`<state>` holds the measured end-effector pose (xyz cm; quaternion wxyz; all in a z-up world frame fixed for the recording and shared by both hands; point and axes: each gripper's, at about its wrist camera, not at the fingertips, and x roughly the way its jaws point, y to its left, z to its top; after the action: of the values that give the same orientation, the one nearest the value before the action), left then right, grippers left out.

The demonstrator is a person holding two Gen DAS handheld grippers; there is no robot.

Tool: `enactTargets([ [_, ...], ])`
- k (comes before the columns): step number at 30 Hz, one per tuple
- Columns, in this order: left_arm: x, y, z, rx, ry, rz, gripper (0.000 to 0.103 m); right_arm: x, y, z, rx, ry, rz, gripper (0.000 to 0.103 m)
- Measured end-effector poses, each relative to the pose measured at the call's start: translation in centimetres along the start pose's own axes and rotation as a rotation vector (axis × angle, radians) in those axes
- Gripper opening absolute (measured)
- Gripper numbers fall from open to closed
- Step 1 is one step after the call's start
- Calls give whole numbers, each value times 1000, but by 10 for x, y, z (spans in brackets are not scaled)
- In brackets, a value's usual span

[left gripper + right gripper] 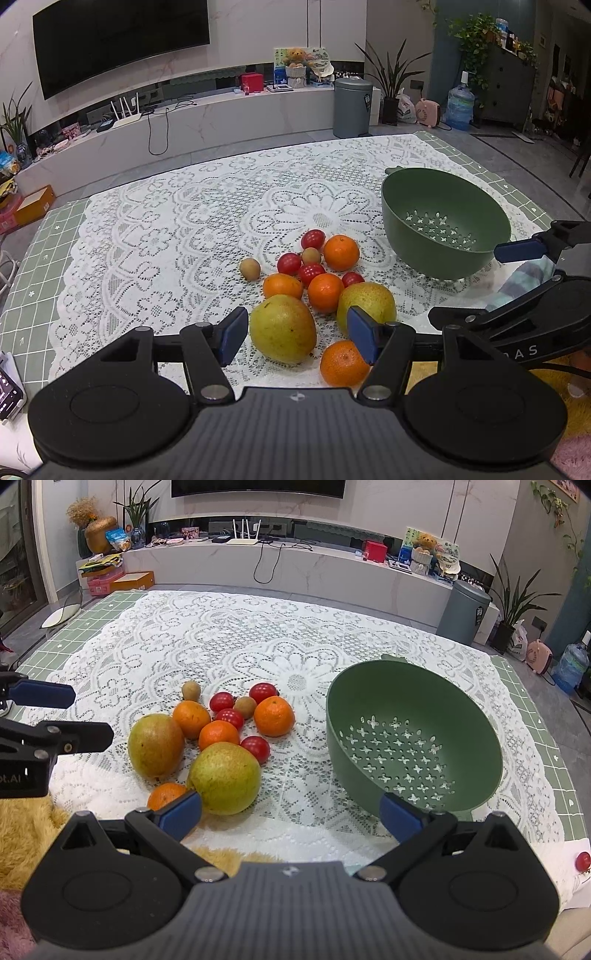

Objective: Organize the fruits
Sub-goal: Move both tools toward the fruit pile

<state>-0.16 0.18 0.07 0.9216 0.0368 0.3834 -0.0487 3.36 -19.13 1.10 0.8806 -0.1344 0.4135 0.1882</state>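
I am holding my left hand-held gripper (297, 334) open and empty over the near edge of the fruit pile, its jaws spread about as wide as the pear (282, 328) lying straight ahead between them in the lower middle of the left wrist view. That pear's long axis is running from lower right up to upper left, slanted across the line between my pads, so I am judging that a small turn of the wrist is needed before closing. A second pear (369, 301) is sitting just right of it, behind the right pad, with an orange (343, 363) below it.

My right hand-held gripper (291, 814) is also standing open with nothing in it, pointing at the gap between the pile and the green colander (413, 738), which is empty at the right of both views. The left one is nearer the pears; the right is nearer the colander.

Readable writing is scarce: "AS" on the right tool's body, "ot.AI" on the left's.
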Motion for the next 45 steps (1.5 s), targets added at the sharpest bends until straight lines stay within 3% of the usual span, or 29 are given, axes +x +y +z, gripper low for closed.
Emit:
enactTargets([
  [45, -1, 0, -1, -6, 4, -4, 73, 4, 3, -4, 3, 18, 9, 99],
])
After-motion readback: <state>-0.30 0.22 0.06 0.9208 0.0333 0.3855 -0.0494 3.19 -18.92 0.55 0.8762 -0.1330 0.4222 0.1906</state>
